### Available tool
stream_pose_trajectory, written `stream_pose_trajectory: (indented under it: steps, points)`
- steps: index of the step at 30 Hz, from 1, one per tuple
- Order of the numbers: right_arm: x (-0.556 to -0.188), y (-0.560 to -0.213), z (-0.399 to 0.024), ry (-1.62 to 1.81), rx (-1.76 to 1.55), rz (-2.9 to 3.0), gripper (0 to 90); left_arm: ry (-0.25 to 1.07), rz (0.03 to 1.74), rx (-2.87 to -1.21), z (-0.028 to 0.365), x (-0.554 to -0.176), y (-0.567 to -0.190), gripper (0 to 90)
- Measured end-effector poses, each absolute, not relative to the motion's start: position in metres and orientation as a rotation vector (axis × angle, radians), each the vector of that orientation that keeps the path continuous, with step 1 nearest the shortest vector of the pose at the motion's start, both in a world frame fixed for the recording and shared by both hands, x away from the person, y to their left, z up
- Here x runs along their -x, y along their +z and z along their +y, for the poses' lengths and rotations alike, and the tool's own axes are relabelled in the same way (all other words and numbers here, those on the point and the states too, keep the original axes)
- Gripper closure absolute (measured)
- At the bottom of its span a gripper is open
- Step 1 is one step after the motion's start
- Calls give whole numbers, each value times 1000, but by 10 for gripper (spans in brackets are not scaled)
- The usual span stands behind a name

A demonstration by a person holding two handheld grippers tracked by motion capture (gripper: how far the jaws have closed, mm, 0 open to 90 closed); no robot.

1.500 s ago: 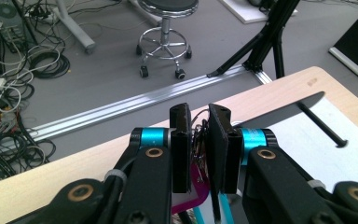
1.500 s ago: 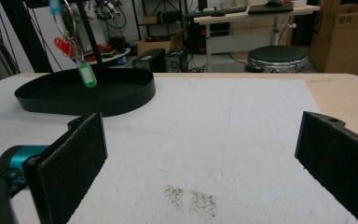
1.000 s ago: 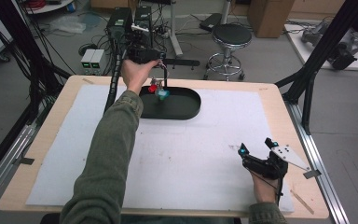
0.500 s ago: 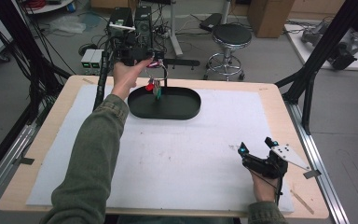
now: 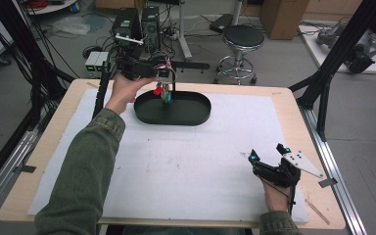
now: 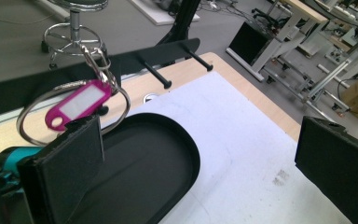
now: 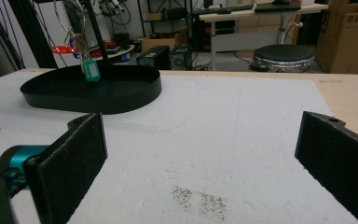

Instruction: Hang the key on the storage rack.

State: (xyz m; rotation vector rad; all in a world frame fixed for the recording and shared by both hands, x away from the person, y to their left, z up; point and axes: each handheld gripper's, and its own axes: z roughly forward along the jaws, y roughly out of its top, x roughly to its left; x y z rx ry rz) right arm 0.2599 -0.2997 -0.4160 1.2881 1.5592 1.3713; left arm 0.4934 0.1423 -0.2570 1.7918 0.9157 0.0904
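Observation:
A key ring with a magenta tag hangs from the black peg rack above the oval black tray. In the high view the bunch of tags dangles beside the rack's post over the tray. My left gripper is at the tray's back left and its jaws have just been opening. They now stand open with nothing between them, and the ring hangs just past the left jaw's tip. My right gripper rests open at the front right of the white mat. Its view shows the teal tag hanging.
The white mat covers most of the wooden table. Spare pegs stick out of the rack's bar. Beyond the table's far edge are a stool and computer boxes. Black frame posts stand at the right.
My left hand has drawn back to the left, away from the hanging tags, and its jaws have opened, leaving the key ring on the rack. The right gripper has kept still.

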Motion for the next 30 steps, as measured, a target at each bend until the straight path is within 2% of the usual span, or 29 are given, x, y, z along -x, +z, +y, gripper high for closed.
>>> stream_pose_trajectory:
  steps: [11,30]
  points:
    - [-261,-416,-299,1374,-1294,1562,11,100,870,-1809,143,-470,-265,16]
    - [-261,-416,-300,1373,-1297,1562,10,71,936,-1820,165,-454,-306,17]
